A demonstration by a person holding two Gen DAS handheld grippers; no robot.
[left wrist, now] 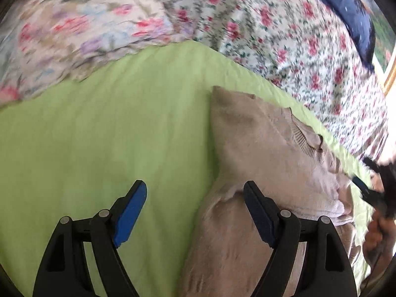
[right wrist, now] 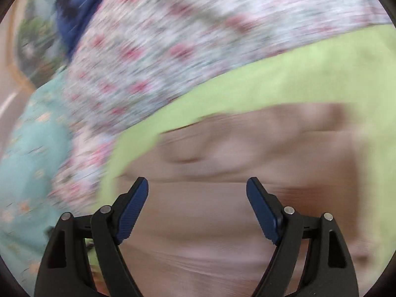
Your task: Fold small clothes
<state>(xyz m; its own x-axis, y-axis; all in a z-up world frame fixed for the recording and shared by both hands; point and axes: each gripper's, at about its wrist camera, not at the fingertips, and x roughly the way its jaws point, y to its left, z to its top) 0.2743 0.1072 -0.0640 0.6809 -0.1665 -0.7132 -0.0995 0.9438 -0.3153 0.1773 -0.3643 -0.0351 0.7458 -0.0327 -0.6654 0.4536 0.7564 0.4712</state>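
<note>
A small beige knitted sweater (left wrist: 267, 153) lies on a light green cloth (left wrist: 111, 128), its ribbed neckline toward the right. My left gripper (left wrist: 195, 193) is open and empty, hovering over the sweater's left edge; one finger is over the green cloth, the other over the sweater. My right gripper (right wrist: 198, 190) is open and empty above the same sweater (right wrist: 247, 168), which is motion-blurred in the right wrist view. The right gripper also shows at the right edge of the left wrist view (left wrist: 371, 188).
The green cloth (right wrist: 297, 74) lies on a bed with floral bedding (left wrist: 284, 37) and a floral pillow (left wrist: 74, 32) behind it. A dark blue pillow (left wrist: 351, 7) sits at the far right. A teal floral fabric (right wrist: 29, 153) lies at the left.
</note>
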